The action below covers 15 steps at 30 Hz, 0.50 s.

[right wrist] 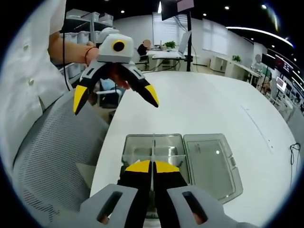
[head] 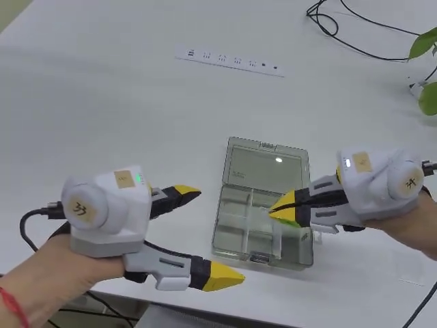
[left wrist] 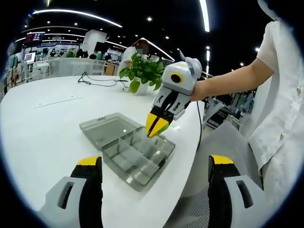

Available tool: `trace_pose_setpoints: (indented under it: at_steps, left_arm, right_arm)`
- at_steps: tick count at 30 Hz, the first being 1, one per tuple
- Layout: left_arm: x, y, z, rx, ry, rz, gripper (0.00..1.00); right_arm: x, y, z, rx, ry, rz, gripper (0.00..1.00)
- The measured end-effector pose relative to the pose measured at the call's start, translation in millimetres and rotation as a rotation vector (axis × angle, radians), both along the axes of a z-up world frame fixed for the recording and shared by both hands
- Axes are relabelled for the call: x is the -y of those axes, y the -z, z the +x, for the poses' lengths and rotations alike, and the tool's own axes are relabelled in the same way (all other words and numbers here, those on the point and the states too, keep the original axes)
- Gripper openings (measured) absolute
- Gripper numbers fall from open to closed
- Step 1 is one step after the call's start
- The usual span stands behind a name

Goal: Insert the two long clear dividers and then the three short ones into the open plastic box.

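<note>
R gripper (right wrist: 152, 166) pinches clear divider (right wrist: 153, 146) over box (right wrist: 127, 149) just ahead, L gripper (left wrist: 154, 160) agape; prob. light, slick, so hold top edge.

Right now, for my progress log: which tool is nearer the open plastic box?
Right. The right tool is over the open plastic box, shut on a clear divider. The left tool is open, left of the box in the head view, not touching it.

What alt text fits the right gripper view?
The right tool, jaws shut on a clear divider, hangs over the open plastic box on a white table. Beyond it, the left tool is held open in the air.
</note>
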<state>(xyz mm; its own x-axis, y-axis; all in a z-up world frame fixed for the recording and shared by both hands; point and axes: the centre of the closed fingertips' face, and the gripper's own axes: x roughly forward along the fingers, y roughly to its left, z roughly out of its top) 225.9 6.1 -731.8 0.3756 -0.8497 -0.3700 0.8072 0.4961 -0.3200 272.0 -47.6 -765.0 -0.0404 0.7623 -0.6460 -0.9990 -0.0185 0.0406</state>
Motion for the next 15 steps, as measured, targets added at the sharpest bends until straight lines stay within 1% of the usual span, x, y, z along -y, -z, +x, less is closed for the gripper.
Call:
trace_pose_setpoints:
  at_steps: [6,11,15]
  left_arm:
    - [-1.2,1.5,0.1,-0.004,-0.002,-0.002,0.94]
    - [-2.8,2.6,0.3,-0.004,-0.002,-0.002,0.94]
    - [-3.9,2.8,0.4,-0.005,-0.004,0.000,0.93]
  right_arm:
    - [-3.4,7.1,-1.1,-0.014,0.000,-0.036,0.02]
    - [-5.2,18.5,-2.0,-0.012,-0.006,-0.101,0.02]
    - [-5.4,29.3,-3.4,0.019,-0.030,-0.170,0.02]
